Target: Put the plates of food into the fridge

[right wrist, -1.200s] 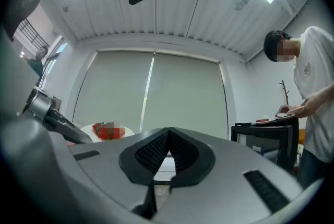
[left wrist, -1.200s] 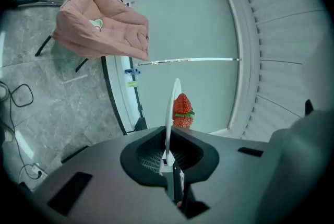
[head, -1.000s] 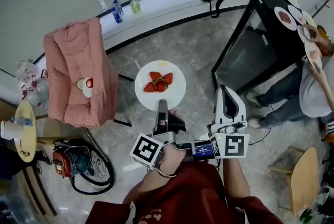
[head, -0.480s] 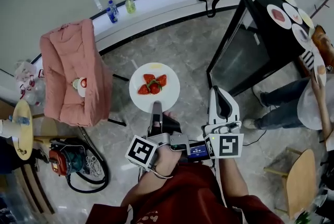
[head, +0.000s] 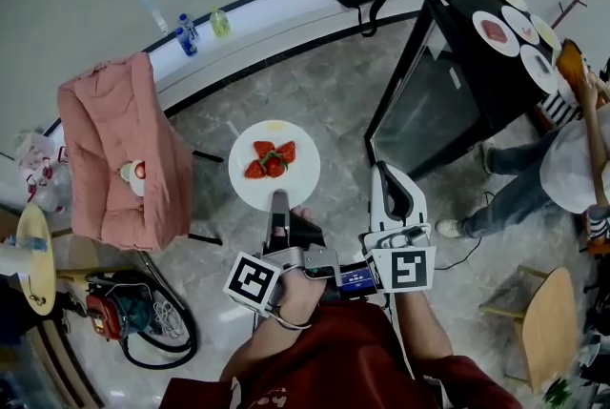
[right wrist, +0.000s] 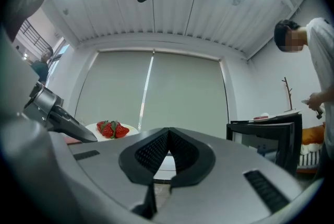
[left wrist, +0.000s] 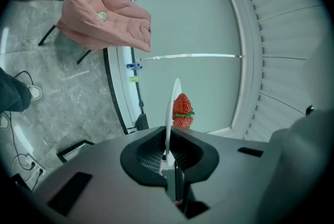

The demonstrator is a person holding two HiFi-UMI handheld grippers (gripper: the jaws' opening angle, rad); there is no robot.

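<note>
**A:** Grey marble floor (head: 324, 102) under us, and the black fridge (head: 419, 112) is off to our right, door apparently closed.

**B:** Our left gripper (head: 277, 199) pinches the plate (head: 300, 186) by its rim and holds it level, so the strawberries (head: 270, 159) don't slide.

**A:** Our right gripper (right wrist: 168, 135) is clenched and empty. We reckon it's free for the door.
</note>
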